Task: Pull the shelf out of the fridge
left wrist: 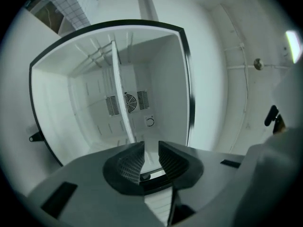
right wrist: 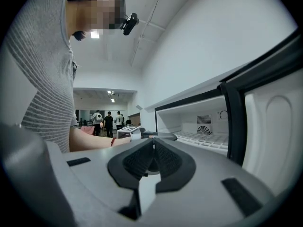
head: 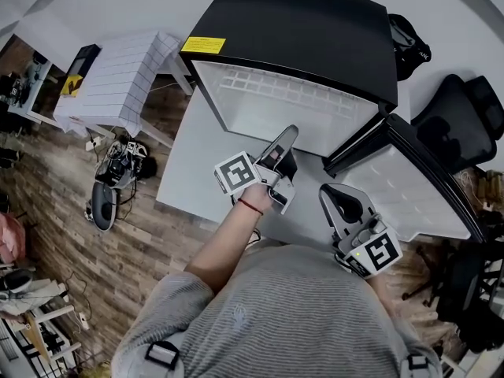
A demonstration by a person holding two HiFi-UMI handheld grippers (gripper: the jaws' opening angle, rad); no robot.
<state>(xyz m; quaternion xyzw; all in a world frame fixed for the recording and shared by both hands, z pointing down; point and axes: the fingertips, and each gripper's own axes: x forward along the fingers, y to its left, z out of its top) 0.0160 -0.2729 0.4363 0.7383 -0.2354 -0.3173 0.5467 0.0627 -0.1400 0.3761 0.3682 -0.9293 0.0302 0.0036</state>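
The black fridge (head: 307,30) stands open, its door (head: 409,183) swung to the right. Inside lies the white wire shelf (head: 283,93), seen edge-on in the left gripper view (left wrist: 120,93) and flat in the right gripper view (right wrist: 203,138). My left gripper (head: 285,138) is just in front of the fridge opening and points into it. It is open (left wrist: 151,151) with a narrow gap and nothing between its jaws, short of the shelf's front edge. My right gripper (head: 337,199) hangs back near my body beside the door. Its jaws are shut (right wrist: 153,144) and hold nothing.
A white table (head: 118,69) with a grid top stands to the left, with cables and gear (head: 118,168) on the wood floor below it. A black office chair (head: 465,116) sits right of the fridge. Several people (right wrist: 102,119) stand far off in the room.
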